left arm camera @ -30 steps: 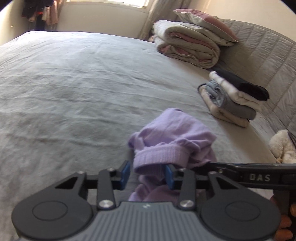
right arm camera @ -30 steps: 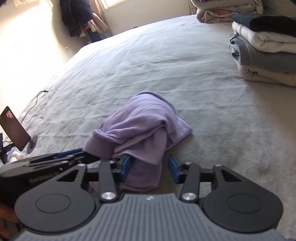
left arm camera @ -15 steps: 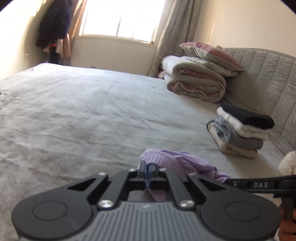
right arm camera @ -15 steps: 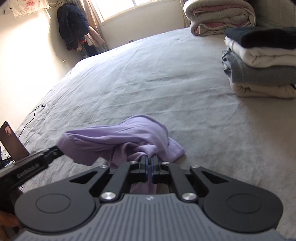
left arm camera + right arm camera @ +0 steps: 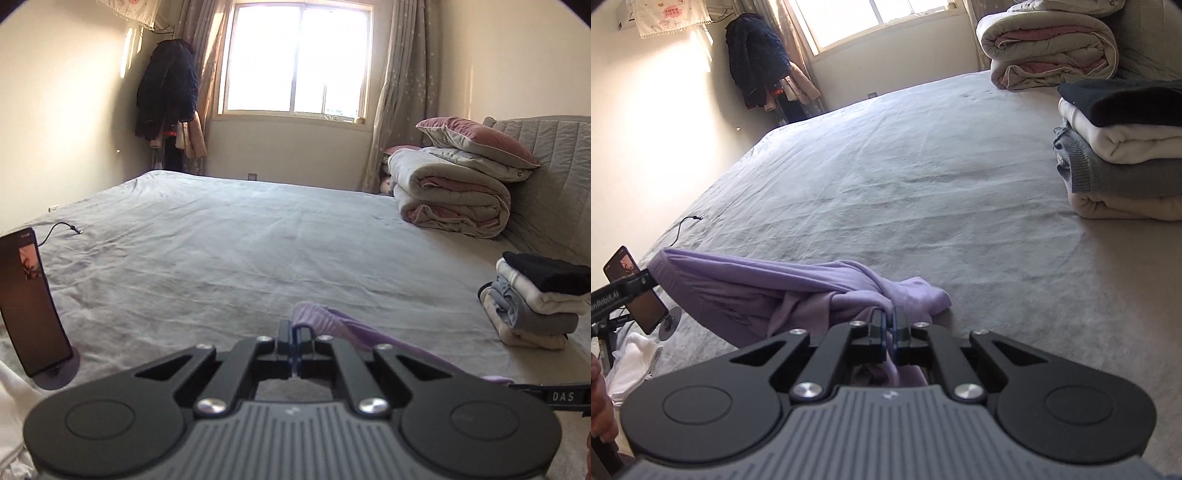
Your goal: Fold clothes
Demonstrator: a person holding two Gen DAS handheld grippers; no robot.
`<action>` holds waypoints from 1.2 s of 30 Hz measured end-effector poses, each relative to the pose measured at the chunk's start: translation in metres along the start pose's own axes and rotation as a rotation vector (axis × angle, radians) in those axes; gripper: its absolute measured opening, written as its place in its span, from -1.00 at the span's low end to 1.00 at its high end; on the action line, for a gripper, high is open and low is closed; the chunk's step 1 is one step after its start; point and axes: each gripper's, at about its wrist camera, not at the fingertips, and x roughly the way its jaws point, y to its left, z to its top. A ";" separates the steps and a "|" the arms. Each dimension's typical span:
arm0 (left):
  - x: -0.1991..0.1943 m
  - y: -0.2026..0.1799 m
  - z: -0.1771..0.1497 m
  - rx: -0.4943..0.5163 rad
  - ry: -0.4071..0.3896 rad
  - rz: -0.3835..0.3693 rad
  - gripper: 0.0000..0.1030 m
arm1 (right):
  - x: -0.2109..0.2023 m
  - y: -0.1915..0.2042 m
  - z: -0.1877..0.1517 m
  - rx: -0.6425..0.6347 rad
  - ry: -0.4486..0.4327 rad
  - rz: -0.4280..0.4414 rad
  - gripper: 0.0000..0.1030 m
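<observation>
Grey bed (image 5: 923, 177): both grippers' fingers (image 5: 881, 325) pinch the purple garment (image 5: 746, 291).

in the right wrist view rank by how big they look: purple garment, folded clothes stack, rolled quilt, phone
1. purple garment, though it is nearest the camera
2. folded clothes stack and rolled quilt: too alike to rank, and both are cut off by the frame
3. phone

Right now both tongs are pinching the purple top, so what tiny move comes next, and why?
Probably draw the two apart. The left tongs and right tongs are each shut on the purple top, which hangs bunched and twisted between them, one end resting on the gray bedsheet. Spreading it should flatten it for folding.
</observation>
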 end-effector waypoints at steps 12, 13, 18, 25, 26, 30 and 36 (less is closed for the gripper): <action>0.069 0.003 0.021 0.035 0.138 0.040 -0.97 | 0.014 -0.005 -0.002 0.012 0.048 0.012 -0.93; 0.077 0.002 0.022 0.041 0.147 0.041 -0.97 | 0.017 -0.006 -0.001 0.015 0.053 0.007 -0.93; 0.111 -0.002 0.021 0.036 0.192 0.028 -0.97 | 0.029 -0.007 0.002 -0.032 0.047 -0.021 -0.93; 0.157 -0.002 0.009 -0.022 0.254 -0.036 -0.97 | 0.048 -0.024 0.001 0.006 0.091 -0.067 -0.92; 0.162 -0.002 0.006 -0.033 0.266 -0.043 -0.97 | 0.049 -0.024 0.001 0.009 0.095 -0.067 -0.92; 0.173 -0.001 -0.005 -0.058 0.322 -0.069 -0.95 | 0.049 -0.022 0.000 -0.003 0.109 -0.055 -0.88; 0.164 0.003 -0.011 -0.072 0.406 -0.080 -0.31 | 0.040 -0.015 0.004 -0.023 0.098 -0.013 -0.71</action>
